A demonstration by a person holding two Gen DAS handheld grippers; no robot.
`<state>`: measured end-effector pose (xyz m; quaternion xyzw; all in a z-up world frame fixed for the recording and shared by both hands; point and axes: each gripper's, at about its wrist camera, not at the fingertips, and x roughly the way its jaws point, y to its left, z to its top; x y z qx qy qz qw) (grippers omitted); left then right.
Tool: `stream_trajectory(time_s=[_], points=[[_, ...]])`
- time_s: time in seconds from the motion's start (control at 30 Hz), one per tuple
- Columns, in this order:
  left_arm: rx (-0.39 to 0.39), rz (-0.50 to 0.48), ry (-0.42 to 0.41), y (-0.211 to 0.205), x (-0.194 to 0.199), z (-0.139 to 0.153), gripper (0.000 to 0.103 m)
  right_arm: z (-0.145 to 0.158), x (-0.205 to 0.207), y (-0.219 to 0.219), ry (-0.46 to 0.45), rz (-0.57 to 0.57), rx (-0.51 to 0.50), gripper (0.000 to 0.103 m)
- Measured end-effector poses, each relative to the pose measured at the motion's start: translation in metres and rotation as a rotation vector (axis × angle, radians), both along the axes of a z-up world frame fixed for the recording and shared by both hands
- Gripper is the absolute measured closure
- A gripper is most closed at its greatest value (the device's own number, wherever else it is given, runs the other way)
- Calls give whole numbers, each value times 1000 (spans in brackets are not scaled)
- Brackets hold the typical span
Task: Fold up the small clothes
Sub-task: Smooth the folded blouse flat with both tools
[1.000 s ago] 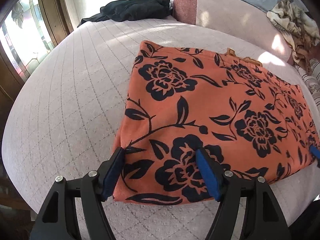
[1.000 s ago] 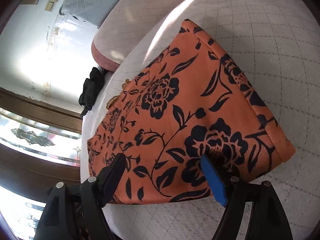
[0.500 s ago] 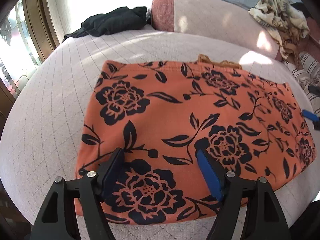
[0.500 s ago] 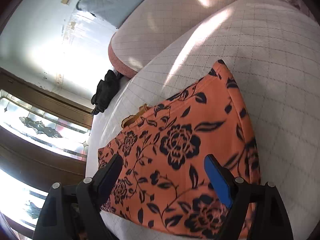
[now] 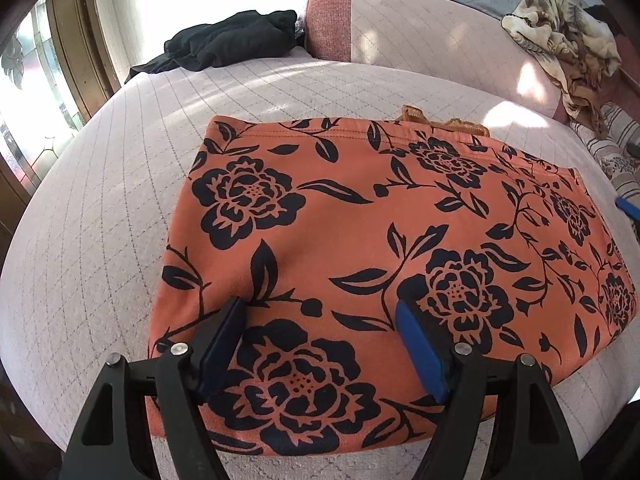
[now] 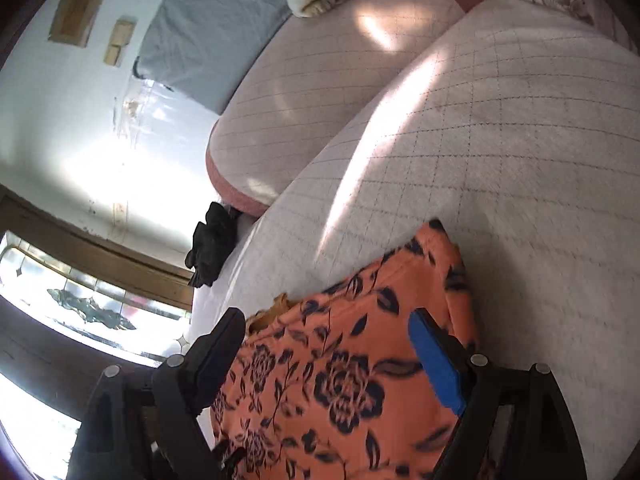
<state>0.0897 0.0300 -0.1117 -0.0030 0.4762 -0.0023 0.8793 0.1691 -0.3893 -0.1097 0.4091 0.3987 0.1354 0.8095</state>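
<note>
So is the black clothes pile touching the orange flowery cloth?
Apart. The left wrist view shows the black clothes pile far back on the sofa, with bare quilted cover between it and the orange flowery cloth.

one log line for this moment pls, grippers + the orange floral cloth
left gripper: open, over cloth, nothing gripped | right gripper: open, empty | orange floral garment: folded flat on quilted cushion | black garment: far edge

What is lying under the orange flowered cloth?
The orange flowered cloth lies flat on the quilted cover. A tan trim peeks out at its far edge. Anything else beneath is covered.
</note>
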Motion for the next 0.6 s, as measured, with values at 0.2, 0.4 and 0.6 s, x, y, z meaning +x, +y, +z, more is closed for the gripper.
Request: stream_trajectory(time_s=[0.2,0.4,0.6], points=[[-15,-22,-46,-7,-23,23,25,-35,-139,41,71,-13,140,17],[-20,-50,-53,-20,-35,33,25,-81,-159,38,169,-147,269,16],[-3,-52,-21,-38,-24,23,25,-86,-130,16,161,-319,304,16]])
